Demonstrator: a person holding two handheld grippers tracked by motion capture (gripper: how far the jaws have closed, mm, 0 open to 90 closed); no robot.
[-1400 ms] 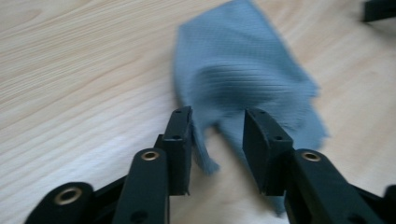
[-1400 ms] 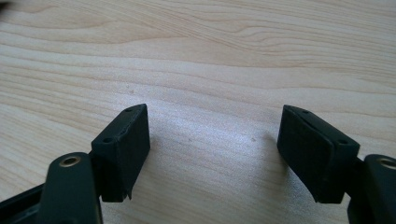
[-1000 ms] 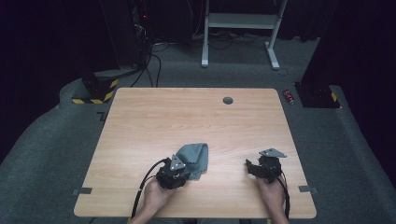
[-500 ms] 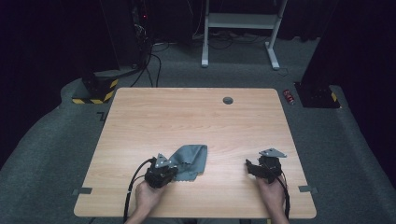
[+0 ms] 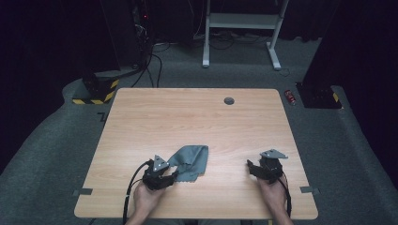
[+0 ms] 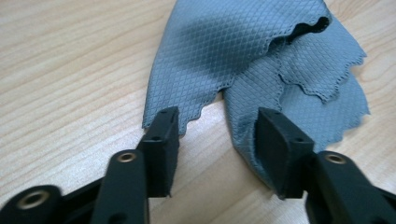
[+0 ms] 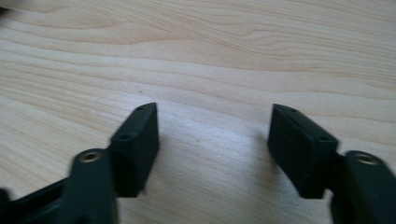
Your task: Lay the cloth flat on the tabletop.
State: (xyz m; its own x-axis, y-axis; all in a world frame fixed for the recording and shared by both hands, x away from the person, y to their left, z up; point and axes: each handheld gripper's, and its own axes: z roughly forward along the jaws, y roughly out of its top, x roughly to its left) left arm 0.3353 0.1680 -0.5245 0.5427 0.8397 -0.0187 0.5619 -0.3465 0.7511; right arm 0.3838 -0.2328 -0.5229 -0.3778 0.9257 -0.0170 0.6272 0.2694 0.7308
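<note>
Right now my left gripper [image 5: 170, 174] sits low at the near edge of the cloth [image 5: 190, 162], its jaws spread and just opened wider, one pad on each side of the cloth's nearest corners without pinching either. From the left gripper view the cloth [image 6: 261, 60] is loosely doubled over itself, a top flap lying across a lower layer, scalloped edges showing where the layers don't line up. Both pads rest over bare wood or barely over the hem, so I'd say nothing is held; the fabric lies slack on the table [image 5: 187, 117], which fits a release rather than a grab.

That cloth lies in the near left part of the table, just beyond my left hand [image 5: 148, 197] and slightly to its right, well apart from my right gripper [image 5: 256, 169].

My right gripper [image 7: 212, 140] waits over empty wood at the near right, jaws apart with nothing between them and just drawn in a little. I judge it's parked there to stay clear while the left one works the fold, ready to come across and take a far corner if the cloth needs straightening or another fold.

Far off, a small dark round fitting [image 5: 229, 101] sits in the tabletop, out of the way.
</note>
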